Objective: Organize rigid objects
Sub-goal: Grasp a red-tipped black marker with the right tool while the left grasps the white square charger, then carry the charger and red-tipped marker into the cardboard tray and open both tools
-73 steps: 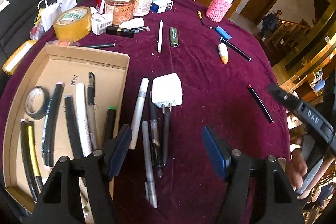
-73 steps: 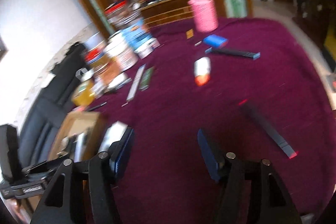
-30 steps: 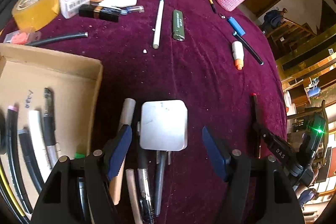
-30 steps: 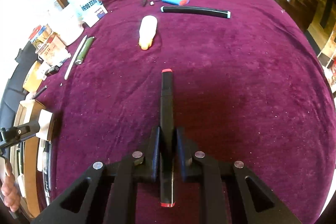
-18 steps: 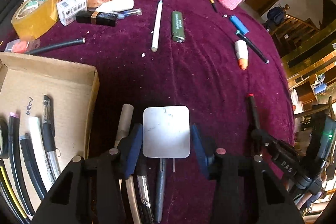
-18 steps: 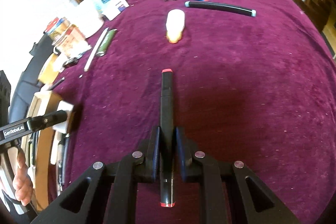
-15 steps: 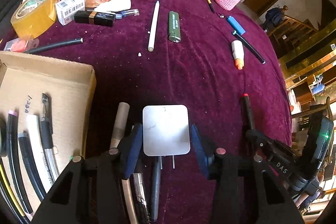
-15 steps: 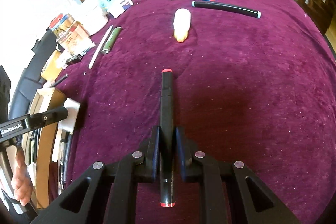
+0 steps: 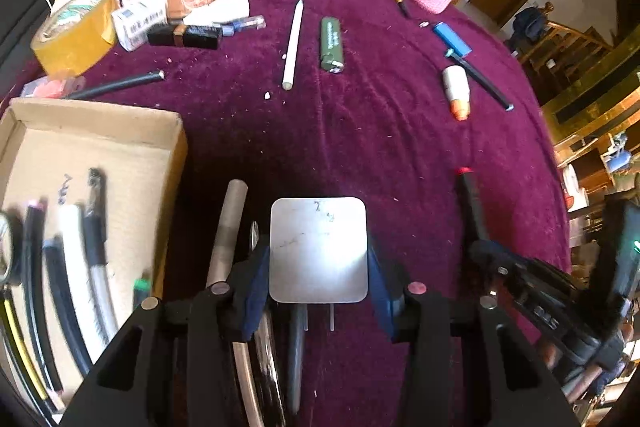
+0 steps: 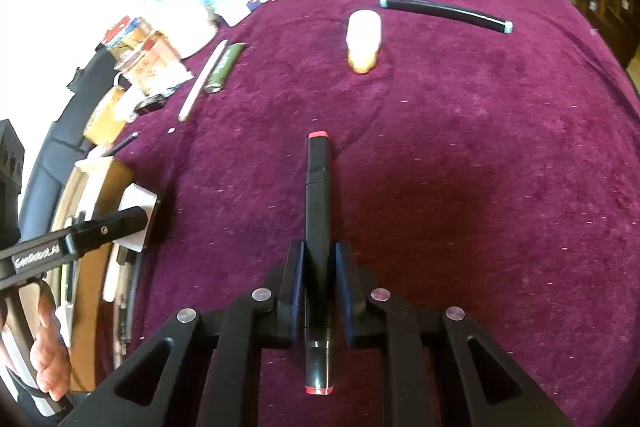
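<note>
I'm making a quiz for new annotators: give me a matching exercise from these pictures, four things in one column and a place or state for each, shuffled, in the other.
Things:
1. white charger
2. black marker with red ends
3. yellow tape roll
4. green-capped pen

Places or states:
A. inside the cardboard box
B. clamped in the right gripper
C. between the left gripper fingers
D. on the cloth by the jars

Pairs: 1-C, 2-B, 3-D, 4-A
</note>
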Motion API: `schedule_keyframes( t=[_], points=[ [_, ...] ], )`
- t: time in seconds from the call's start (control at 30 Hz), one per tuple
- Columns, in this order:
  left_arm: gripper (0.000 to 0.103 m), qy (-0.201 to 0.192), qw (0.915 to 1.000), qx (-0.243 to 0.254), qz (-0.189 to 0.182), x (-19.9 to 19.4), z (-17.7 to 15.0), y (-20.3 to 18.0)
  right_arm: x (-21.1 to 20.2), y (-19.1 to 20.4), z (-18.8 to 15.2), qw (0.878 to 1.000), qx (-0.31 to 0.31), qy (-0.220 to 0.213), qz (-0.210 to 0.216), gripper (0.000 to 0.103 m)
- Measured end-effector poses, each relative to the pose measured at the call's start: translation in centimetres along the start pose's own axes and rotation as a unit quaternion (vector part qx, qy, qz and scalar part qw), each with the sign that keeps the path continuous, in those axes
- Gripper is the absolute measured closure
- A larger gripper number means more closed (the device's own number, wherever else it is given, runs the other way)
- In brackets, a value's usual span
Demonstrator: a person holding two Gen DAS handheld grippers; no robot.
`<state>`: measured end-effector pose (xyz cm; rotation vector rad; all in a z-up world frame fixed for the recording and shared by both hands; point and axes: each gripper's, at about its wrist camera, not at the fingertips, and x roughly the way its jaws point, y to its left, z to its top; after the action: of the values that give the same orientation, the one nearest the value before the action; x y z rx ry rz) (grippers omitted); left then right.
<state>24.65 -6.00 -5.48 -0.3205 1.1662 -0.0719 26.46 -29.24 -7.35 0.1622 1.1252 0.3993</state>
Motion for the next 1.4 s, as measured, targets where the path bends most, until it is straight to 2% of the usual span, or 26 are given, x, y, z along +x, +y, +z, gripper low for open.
schedule_keyframes(
  t=[0.17, 0.33, 0.53, 0.67, 0.87, 0.97, 1.1, 1.4],
  points=[
    [0.06, -0.024, 0.9993, -0.012, -0.026, -4.2, -2.0, 0.7, -0.3, 1.3, -0.3, 0.999, -0.015, -0.005, 0.029, 0.087],
    [0.06, -0.043, 0.9983, -0.018, -0.035, -8.4, -5.1, 2.4, -0.7, 2.7, -0.7, 0.998, -0.027, -0.013, 0.048, 0.087],
    [0.06, -0.063, 0.9964, -0.05, -0.027, -12.3, -8.6, 7.1, -1.3, 5.5, -1.7, 0.997, -0.027, -0.036, 0.065, 0.087],
    [0.06, -0.089, 0.9936, -0.07, 0.0, -14.9, -9.9, 11.1, -3.2, 9.2, -3.3, 0.992, -0.015, -0.05, 0.112, 0.086],
    [0.059, -0.088, 0.9916, -0.094, 0.013, -15.5, -10.2, 15.8, -4.5, 17.0, -6.3, 0.984, -0.03, -0.055, 0.169, 0.086],
    [0.059, -0.081, 0.9912, -0.103, 0.017, -14.9, -10.0, 17.7, -3.3, 20.6, -7.1, 0.982, -0.041, -0.048, 0.177, 0.086],
    [0.059, -0.067, 0.9915, -0.111, 0.011, -13.9, -9.5, 19.2, -0.7, 23.2, -7.2, 0.981, -0.029, -0.014, 0.19, 0.086],
    [0.059, -0.05, 0.9918, -0.115, 0.024, -12.2, -8.8, 20.7, 3.6, 26.0, -5.6, 0.987, -0.028, 0.01, 0.157, 0.086]
  ],
)
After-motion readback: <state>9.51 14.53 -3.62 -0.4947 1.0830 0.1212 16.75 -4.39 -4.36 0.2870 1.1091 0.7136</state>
